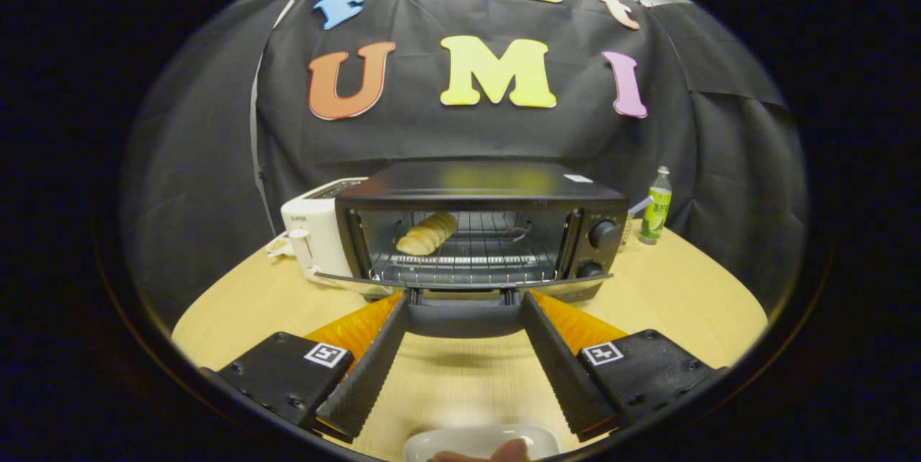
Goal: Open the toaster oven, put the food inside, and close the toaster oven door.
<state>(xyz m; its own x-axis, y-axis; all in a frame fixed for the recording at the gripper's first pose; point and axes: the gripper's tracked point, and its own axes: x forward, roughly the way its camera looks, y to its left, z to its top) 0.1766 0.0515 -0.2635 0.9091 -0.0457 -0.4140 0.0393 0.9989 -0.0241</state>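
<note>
The black toaster oven (481, 192) stands on the wooden table just beyond my fingers. Its glass door (460, 278) is folded down flat toward me. A long bread roll (428, 233) lies on the wire rack inside, toward the left. My gripper (465, 298) is open wide, its fingertips level with the door's front edge. The dark door handle (464, 318) spans the gap between the two fingers; whether they touch it I cannot tell. Nothing else sits between them.
A white pop-up toaster (313, 232) stands against the oven's left side. A green bottle (656, 206) is behind its right corner. Close beneath me lies a white dish (468, 440) with a person's fingertip (507, 451) at its near rim. The light wooden table (683, 296) extends to both sides.
</note>
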